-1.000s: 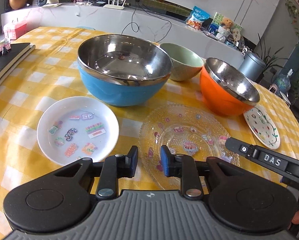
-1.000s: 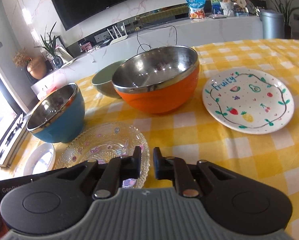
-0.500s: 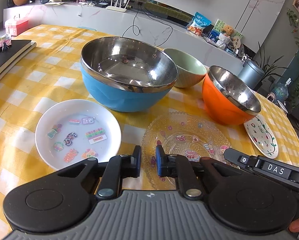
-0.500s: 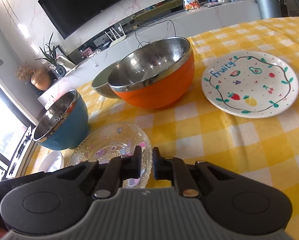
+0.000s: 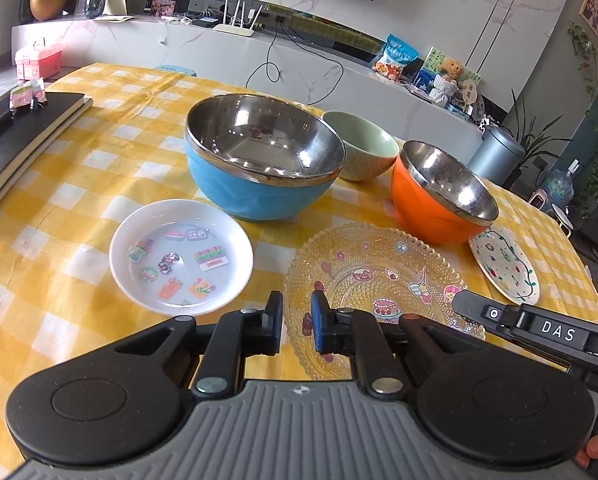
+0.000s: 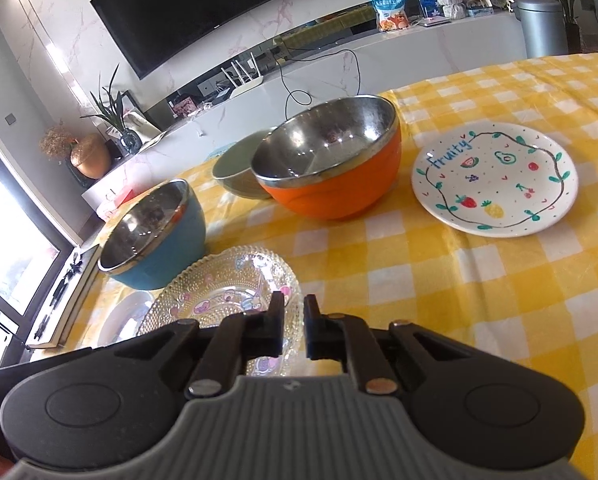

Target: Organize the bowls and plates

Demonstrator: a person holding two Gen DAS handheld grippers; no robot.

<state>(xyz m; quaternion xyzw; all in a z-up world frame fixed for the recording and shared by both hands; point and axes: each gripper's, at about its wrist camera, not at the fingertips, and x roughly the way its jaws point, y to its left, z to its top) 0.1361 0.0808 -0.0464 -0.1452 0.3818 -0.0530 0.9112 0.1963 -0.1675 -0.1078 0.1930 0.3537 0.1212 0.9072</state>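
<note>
Both grippers, left (image 5: pixel 297 318) and right (image 6: pixel 293 326), apparently pinch the glass plate (image 5: pixel 373 280) by opposite rims; uneven lifting could let it slip.

Blue bowl (image 5: pixel 259 184) glossy steel inside; glass plate (image 5: pixel 375 280) clear, beaded (stickered); tablecloth (image 6: pixel 439 280) matt cloth.

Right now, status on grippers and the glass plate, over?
Left gripper and right gripper jaws just closed, shut on opposite rims of the glass plate. Nothing stacked in it. Orange bowl close behind, white plate beside.
</note>
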